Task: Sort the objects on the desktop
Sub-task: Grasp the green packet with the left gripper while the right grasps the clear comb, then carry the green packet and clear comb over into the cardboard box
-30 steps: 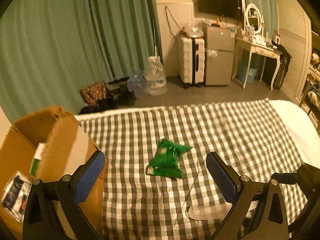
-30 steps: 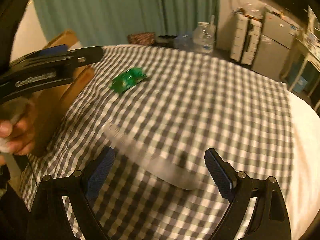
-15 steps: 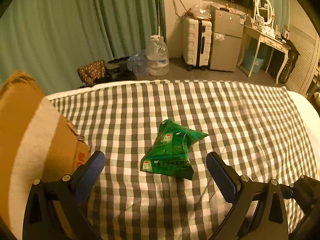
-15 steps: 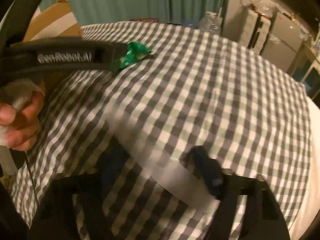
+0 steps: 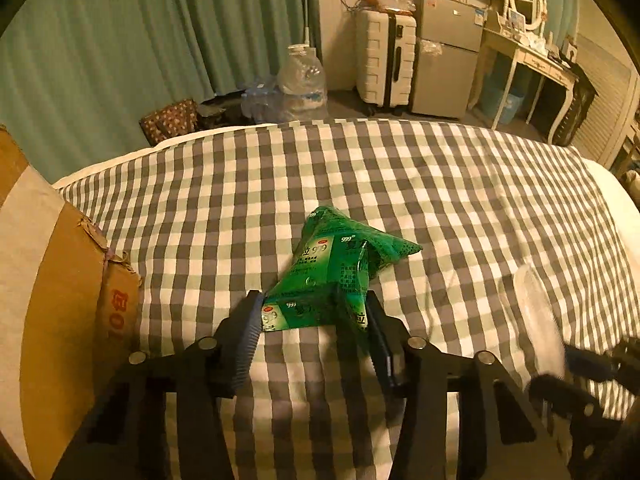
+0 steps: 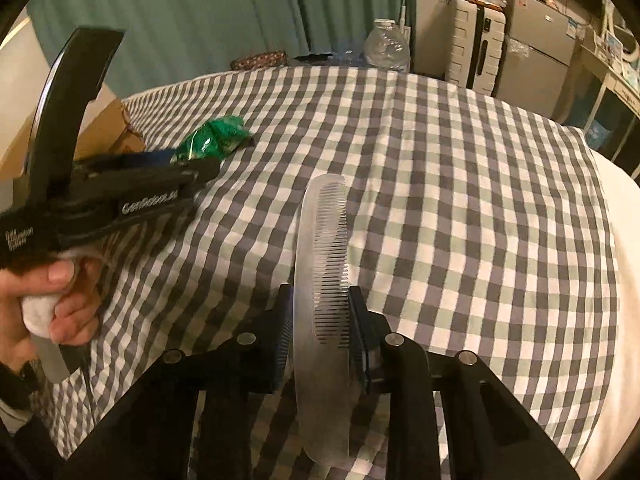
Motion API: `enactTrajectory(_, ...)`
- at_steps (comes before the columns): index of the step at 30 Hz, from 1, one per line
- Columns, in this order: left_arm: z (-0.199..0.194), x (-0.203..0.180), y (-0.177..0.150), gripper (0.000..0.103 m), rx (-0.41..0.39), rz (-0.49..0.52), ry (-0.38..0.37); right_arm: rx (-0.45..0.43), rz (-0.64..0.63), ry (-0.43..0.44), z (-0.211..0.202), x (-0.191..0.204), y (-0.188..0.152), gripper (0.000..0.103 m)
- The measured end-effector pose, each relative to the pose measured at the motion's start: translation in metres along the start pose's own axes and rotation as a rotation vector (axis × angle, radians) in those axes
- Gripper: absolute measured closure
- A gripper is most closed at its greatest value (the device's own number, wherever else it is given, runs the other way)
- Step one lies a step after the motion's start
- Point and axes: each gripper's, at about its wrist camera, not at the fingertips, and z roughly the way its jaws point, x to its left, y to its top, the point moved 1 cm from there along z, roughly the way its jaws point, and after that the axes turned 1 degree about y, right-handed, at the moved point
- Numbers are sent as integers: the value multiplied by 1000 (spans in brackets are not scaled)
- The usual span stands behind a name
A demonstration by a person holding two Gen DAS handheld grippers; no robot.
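Observation:
A green foil packet (image 5: 336, 256) lies on the grey-and-white checked cloth (image 5: 400, 184). My left gripper (image 5: 313, 302) is over its near end; its jaws are closing and both pads press the packet, which bunches up between them. From the right wrist view this same packet (image 6: 212, 142) shows at the left gripper's fingertips (image 6: 208, 168), and a hand (image 6: 48, 300) holds that gripper. A clear plastic comb (image 6: 320, 248) stands lengthwise between the pads of my right gripper (image 6: 320, 304), whose jaws are closing and grip it. The comb (image 5: 534, 312) appears blurred at the right of the left wrist view.
An open cardboard box (image 5: 60, 300) stands at the cloth's left edge, close to the left gripper. Beyond the far edge are a large water bottle (image 5: 300, 76), a white suitcase (image 5: 384, 64), a small fridge (image 5: 448, 52) and a dressing table (image 5: 528, 60). Green curtains hang behind.
Both grippers came down toward the cloth. The left jaws went from wide open to pinching the green packet. The right jaws closed on the comb, which turned from crosswise to lengthwise.

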Motion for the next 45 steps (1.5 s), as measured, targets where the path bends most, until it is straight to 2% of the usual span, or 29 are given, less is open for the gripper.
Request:
enactTrajectory(11,-42,8,8,55,-67,-11,-11,-84,51,-47,-21,-9,5,77)
enactTrajectory(17,-71,9,12,55,-145,10,9,-144,39,-86,-37,-5,6,77)
enactTrajectory(25,-105,7,16,55,-224,29,24,-273,47,-111,-76,-1,10,77)
enactTrajectory(31,-134,2,12,55,-265,29,34,-354,126,-147,-103,-8,9,77)
enactTrajectory(45,-218,23,-3,55,-387,-38,18,-497,117,-179,-173,28,3,77)
